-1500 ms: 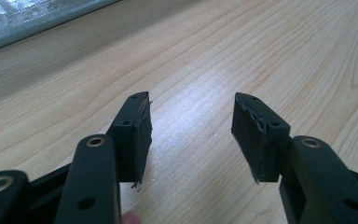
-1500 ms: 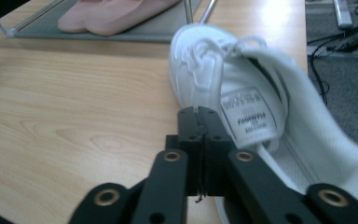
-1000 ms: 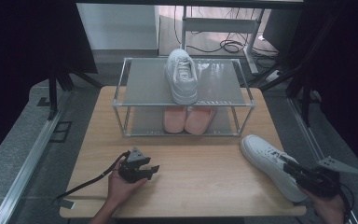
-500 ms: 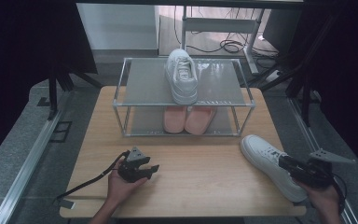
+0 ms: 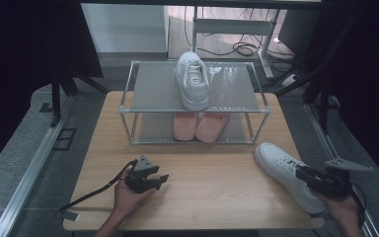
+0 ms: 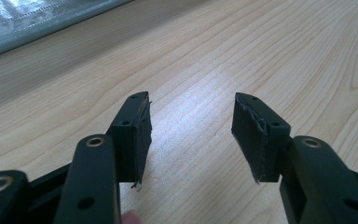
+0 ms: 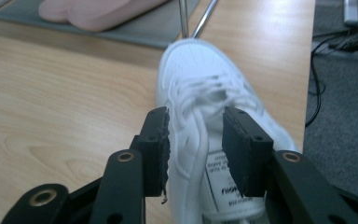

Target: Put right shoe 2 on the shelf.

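Observation:
A white sneaker (image 5: pixel 282 168) lies on the wooden table (image 5: pixel 217 187) at the right, toe towards the rack. My right gripper (image 5: pixel 302 174) hovers over its rear half. In the right gripper view the jaws (image 7: pixel 196 128) straddle the sneaker's (image 7: pixel 205 79) tongue and laces; they have just been opening, and the pads show a gap on each side. My left gripper (image 5: pixel 161 178) rests on the table at the front left, held in a hand. In the left gripper view it (image 6: pixel 191 121) stands open over bare wood.
A metal two-shelf rack (image 5: pixel 143 109) stands at the table's far side. A second white sneaker (image 5: pixel 192 81) sits on its top shelf, and a pair of pink slippers (image 5: pixel 200 126) on the lower one. The table's right edge runs close beside the near sneaker.
The right gripper's jaws have spread wider over the sneaker, and the hand has shifted slightly. The sneaker and the left gripper have stayed in place.

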A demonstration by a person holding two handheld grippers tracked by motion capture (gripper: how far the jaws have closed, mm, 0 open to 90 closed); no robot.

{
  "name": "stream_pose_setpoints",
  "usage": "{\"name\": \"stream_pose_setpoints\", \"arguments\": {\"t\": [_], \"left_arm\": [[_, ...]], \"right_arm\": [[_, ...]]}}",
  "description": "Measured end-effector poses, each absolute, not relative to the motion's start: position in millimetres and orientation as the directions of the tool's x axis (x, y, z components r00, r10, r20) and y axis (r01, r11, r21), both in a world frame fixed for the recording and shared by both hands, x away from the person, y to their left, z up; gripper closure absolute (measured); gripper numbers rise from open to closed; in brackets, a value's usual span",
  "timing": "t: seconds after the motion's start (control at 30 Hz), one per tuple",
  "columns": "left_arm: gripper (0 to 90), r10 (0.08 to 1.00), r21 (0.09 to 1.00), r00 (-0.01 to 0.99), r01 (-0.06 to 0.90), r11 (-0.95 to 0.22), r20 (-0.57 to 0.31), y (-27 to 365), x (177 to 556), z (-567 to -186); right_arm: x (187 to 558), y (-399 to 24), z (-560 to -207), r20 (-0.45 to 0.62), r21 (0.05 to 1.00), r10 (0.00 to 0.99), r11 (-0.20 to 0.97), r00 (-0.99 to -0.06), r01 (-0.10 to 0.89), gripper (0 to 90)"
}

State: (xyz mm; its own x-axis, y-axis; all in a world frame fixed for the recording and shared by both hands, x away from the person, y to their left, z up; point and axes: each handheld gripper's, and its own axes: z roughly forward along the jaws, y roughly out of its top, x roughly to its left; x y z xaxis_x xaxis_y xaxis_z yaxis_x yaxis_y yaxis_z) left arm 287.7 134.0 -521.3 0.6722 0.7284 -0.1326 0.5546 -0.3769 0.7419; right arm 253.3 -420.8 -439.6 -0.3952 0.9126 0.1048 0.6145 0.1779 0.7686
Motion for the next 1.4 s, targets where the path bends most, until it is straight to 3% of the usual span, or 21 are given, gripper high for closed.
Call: {"name": "stream_pose_setpoints", "arguments": {"t": [0.43,0.6,0.8,1.03,1.4], "left_arm": [[48.1,0.728,0.741,0.672,0.556,-0.376,-0.135,133,288,-522],[48.1,0.727,0.742,0.673,0.555,-0.377,-0.134,133,288,-522],[48.0,0.728,0.740,0.672,0.556,-0.379,-0.132,133,289,-522],[48.1,0.732,0.741,0.667,0.559,-0.372,-0.136,133,289,-523],[48.1,0.732,0.742,0.667,0.560,-0.369,-0.139,133,289,-523]], "right_arm": [[259,-403,-450,0.059,0.693,0.911,0.257,-0.408,0.673,62.9],[263,-402,-459,0.043,0.638,0.910,0.292,-0.412,0.712,72.2],[265,-406,-459,0.087,0.651,0.900,0.273,-0.427,0.709,80.7],[264,-413,-452,0.181,0.715,0.903,0.152,-0.390,0.683,82.2],[246,-427,-424,0.319,0.809,0.856,-0.023,-0.406,0.588,82.2]]}}
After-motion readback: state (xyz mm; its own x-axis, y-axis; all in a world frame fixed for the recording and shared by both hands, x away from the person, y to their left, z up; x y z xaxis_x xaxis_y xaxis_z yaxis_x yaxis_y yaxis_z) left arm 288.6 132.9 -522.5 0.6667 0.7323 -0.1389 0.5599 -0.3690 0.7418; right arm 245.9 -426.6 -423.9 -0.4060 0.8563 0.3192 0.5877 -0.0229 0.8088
